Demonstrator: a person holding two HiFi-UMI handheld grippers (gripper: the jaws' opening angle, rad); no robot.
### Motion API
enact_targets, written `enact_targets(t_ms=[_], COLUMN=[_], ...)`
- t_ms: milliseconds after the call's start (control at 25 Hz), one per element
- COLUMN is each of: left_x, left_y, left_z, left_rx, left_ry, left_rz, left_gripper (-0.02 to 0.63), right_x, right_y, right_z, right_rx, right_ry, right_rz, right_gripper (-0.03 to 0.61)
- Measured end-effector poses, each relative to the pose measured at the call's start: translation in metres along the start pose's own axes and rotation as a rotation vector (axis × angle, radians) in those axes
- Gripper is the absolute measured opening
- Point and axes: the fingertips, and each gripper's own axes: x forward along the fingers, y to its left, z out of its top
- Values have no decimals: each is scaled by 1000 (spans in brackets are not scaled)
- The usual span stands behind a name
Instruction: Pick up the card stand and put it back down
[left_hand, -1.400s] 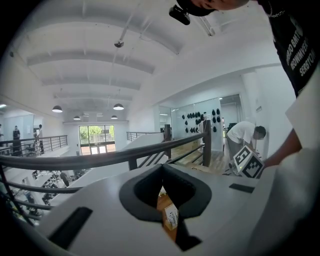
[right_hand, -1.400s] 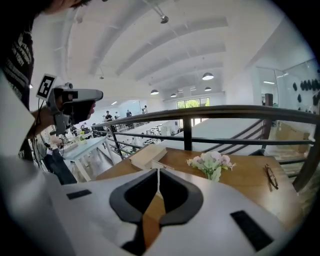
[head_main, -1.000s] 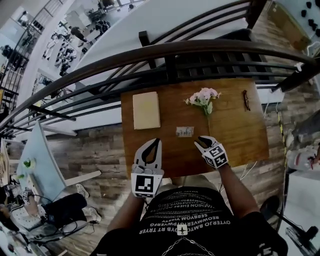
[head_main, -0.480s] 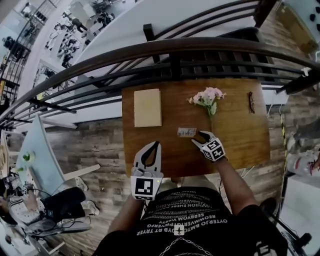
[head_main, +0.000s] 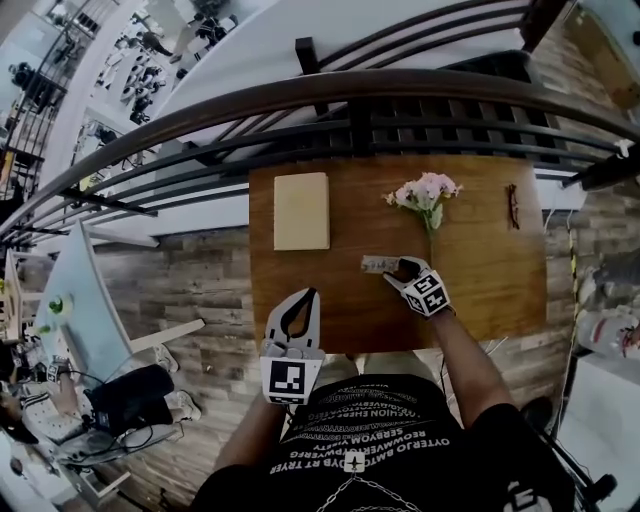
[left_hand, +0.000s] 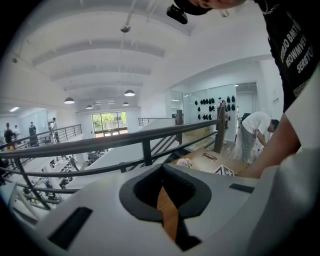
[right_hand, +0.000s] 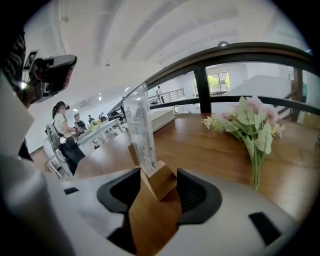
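The card stand is a low wooden block holding an upright clear panel, standing mid-table. In the right gripper view the clear panel rises from the wooden base. My right gripper is at the stand's right end. Its jaws have just been opening, and the base end lies between them with a gap on each side. My left gripper hovers over the table's near edge, left of the stand. Its jaws look closed with nothing between them.
On the wooden table lie a beige pad at back left, a pink flower sprig right behind the stand, and glasses at back right. A dark railing runs along the far side.
My right gripper has moved forward and down to the card stand's right end, and its jaws have spread around the base. The left gripper has sunk slightly.
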Motion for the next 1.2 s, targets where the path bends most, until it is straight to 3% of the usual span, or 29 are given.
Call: enact_targets(t_ms=[120,400,840,1200], left_x=[1,-9,-28,-51], left_y=[-2,-1,1,8], left_z=[-3,-4,-4,-1], left_rx=[0,4,17,34], left_ry=[15,21,-4,-47], left_rz=[6,21,11,4], left_gripper=[23,23,23,23], right_x=[2,-4,-21,-50], right_y=[-9,-6,9,28], right_z=[-3,0,0,23], right_rx=[-20,-82,40,66], right_ry=[-3,-7,-58,-94], right_rz=[-25,-56,-72,-115], right_gripper=[186,166,163,163])
